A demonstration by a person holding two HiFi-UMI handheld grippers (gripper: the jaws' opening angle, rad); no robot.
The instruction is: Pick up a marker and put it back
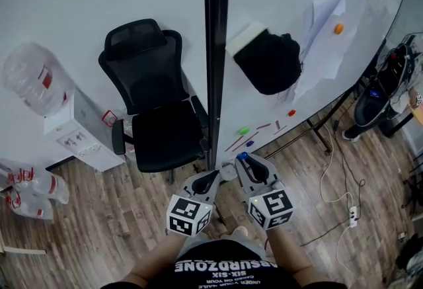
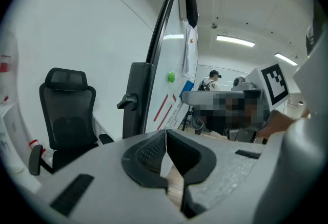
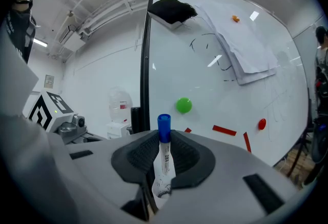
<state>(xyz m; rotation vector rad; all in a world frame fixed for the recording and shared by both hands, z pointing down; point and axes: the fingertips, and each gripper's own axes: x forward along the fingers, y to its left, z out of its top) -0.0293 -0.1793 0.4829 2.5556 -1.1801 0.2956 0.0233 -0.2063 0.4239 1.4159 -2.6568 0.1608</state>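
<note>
My right tool (image 3: 164,138) has its jaws partly closed on a white marker with a blue cap (image 3: 165,164). The marker stands upright between the dark ribbed pads, cap end poking out past the tips. My left tool (image 2: 166,135) sits just beside it with its jaws pressed together and nothing between them. Ahead of the right tool stands a white whiteboard (image 3: 215,89) carrying a round green magnet (image 3: 184,105), short red strips (image 3: 224,129) and a round red magnet (image 3: 262,124). White paper sheets (image 3: 246,54) hang higher up on it. Left of the board's dark edge post, a black mesh office chair (image 1: 155,109) stands on the wooden floor (image 1: 86,215).
</note>
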